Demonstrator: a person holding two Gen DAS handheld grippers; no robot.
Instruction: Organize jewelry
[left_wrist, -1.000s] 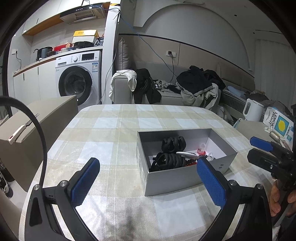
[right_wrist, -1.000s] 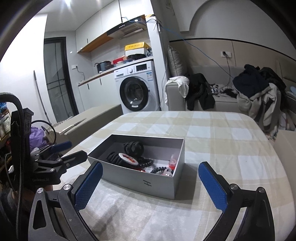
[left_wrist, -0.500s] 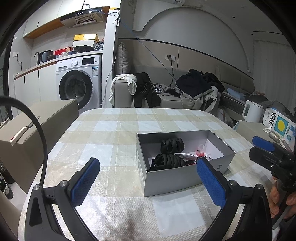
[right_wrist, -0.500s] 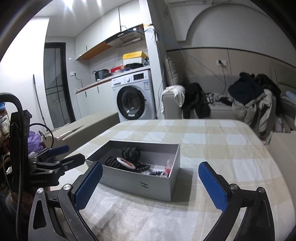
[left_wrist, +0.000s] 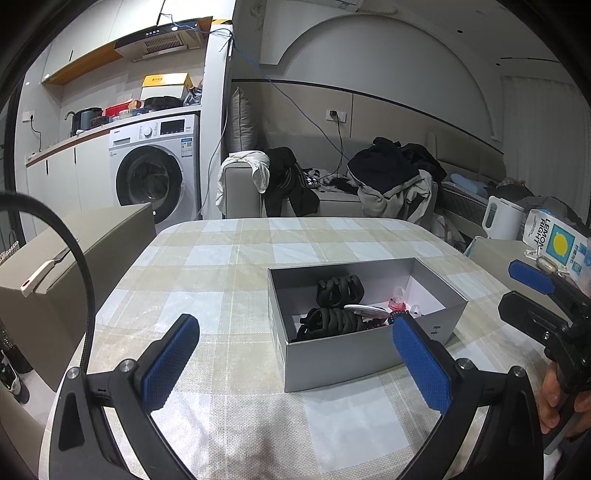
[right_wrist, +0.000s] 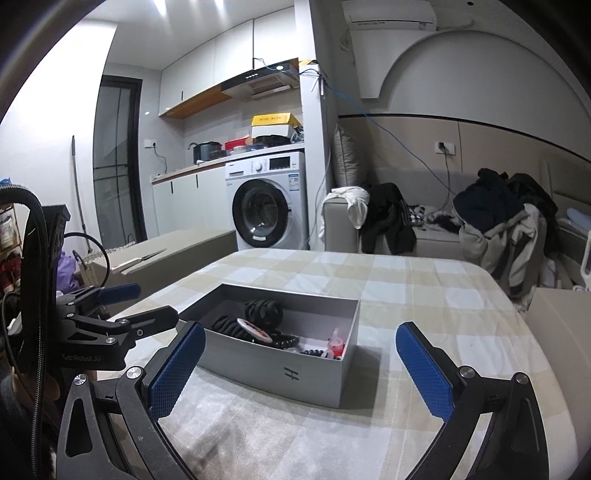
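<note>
Open box (left_wrist: 364, 354) sits on the worktop (left_wrist: 229, 258), toward its right half in the left wrist view. Inside the box: hair claws (left_wrist: 334, 310) at the left end, one behind the other; a round disc (left_wrist: 364, 311) lies on the nearer one; small bottle (left_wrist: 397, 302) and beads (right_wrist: 314, 351) at the right end. Left tongs (left_wrist: 297, 362) hover in front of the box; right tongs (left_wrist: 524, 291) are off its right side. Cardboard carton (left_wrist: 74, 254) stands left of the worktop, a knife (left_wrist: 40, 271) on top. Washing machine (left_wrist: 159, 166) behind the carton. Sofa (left_wrist: 332, 192) behind the worktop, clothes (left_wrist: 391, 173) piled on it. Kettle (left_wrist: 502, 218) and carton pack (left_wrist: 554, 240) at far right.
</note>
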